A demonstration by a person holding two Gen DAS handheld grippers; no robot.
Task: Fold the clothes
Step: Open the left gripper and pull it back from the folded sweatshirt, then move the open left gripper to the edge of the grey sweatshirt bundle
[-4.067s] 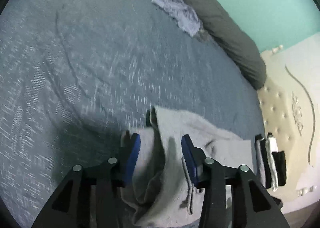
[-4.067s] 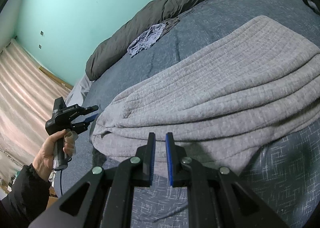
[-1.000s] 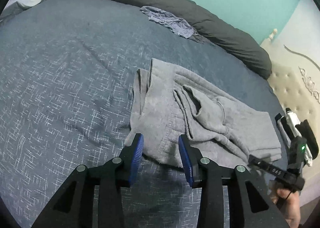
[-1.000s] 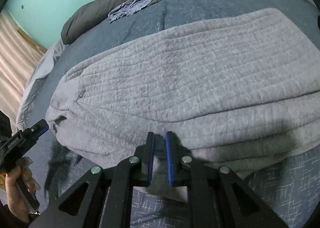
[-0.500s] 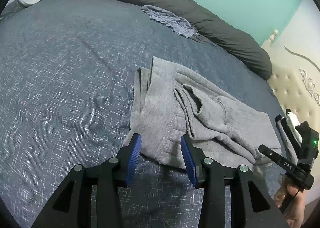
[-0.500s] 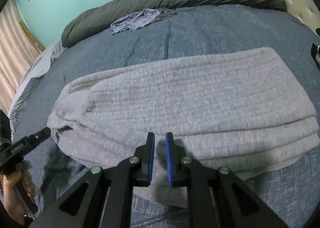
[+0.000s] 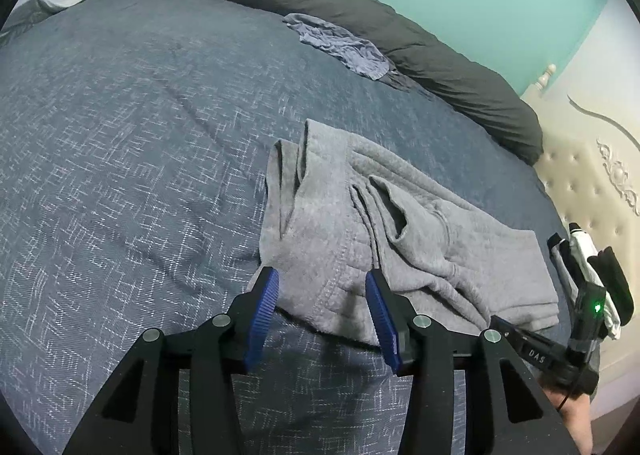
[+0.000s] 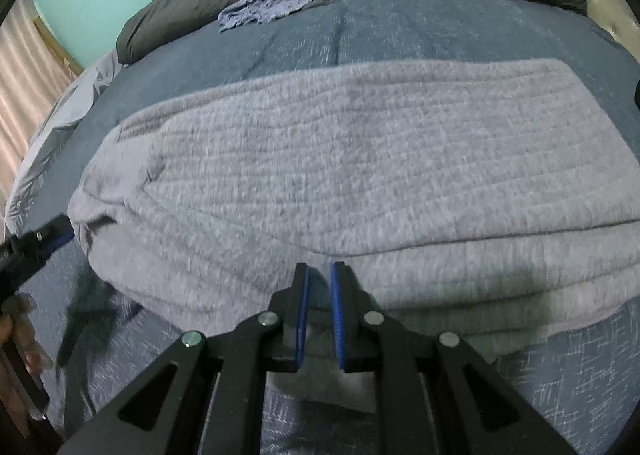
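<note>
A grey sweat garment lies folded on the blue bedspread. In the left wrist view my left gripper is open and empty, its blue pads either side of the garment's near hem. In the right wrist view the same garment fills the middle. My right gripper is nearly shut with a narrow gap, at the garment's near folded edge; whether cloth sits between the pads is unclear. The right gripper also shows at the right of the left wrist view, and the left gripper at the left edge of the right wrist view.
A crumpled blue-grey cloth lies at the far side against a long dark rolled duvet. Black and white items lie at the bed's right edge by a cream tufted headboard. A teal wall stands behind.
The right gripper has dipped closer to the garment's near edge. The left gripper has drawn back slightly and stays open by the hem. The garment lies unchanged.
</note>
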